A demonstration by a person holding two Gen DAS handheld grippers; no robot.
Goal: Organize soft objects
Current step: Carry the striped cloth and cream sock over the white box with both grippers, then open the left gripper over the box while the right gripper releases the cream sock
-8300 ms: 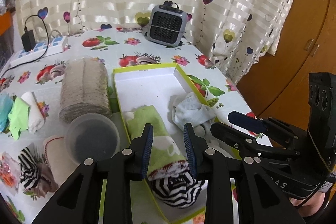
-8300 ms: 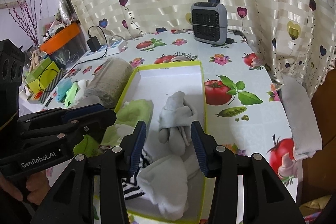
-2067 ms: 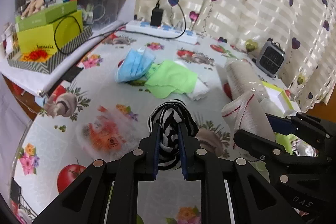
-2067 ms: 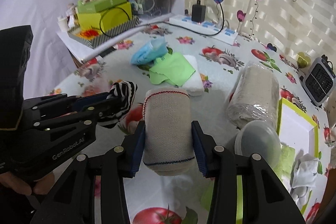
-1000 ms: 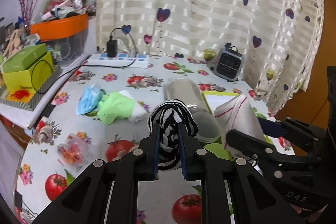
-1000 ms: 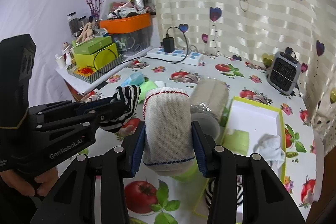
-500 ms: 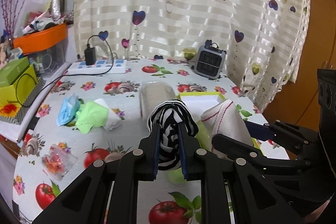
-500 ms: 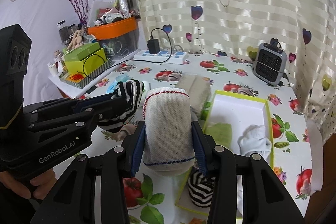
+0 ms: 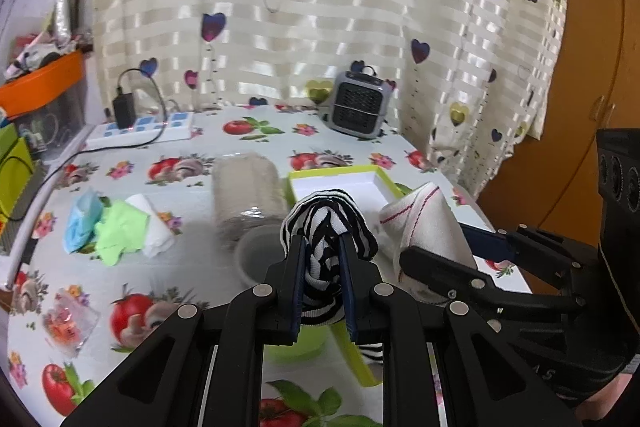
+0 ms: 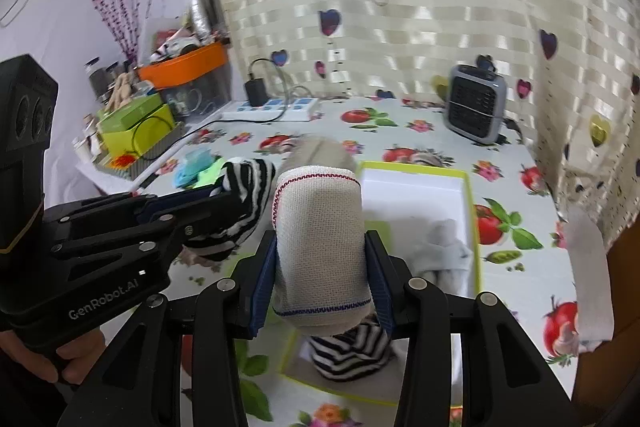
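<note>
Because both items were bound for the same container, I take the green-rimmed box [image 10: 468,187] as the reference for every entry.

Item, left gripper [image 9: 323,279]: my fingers were clamped nearly shut on a black-and-white striped sock [image 9: 326,223], bunched into a ball. Held in the air on the near left side of the box, above its near end. Pinched narrow because the fabric squashes; a loose hold would, I judged, let it slide out.

Item, right gripper [image 10: 322,279]: my fingers stood about half spread, pressing both sides of a rolled beige cloth [image 10: 320,235] with red stitching at its far end and blue at its near end. Carried above the near end of the box. The wider set suited the roll's bulk and kept it from unrolling.

Already in the box: a second striped sock [image 10: 348,351] at the near end, a grey-white bundle [image 10: 440,255] toward the right wall, a green cloth [image 10: 378,231] at the left wall. The far half showed bare white floor, the likely room for both pieces.

Left of the box, still on the tablecloth [image 9: 248,131]: a large netted roll [image 9: 246,187] just beside it, a round lid [image 9: 260,255], then further off a pile of blue, green and white cloths [image 9: 116,227].
</note>
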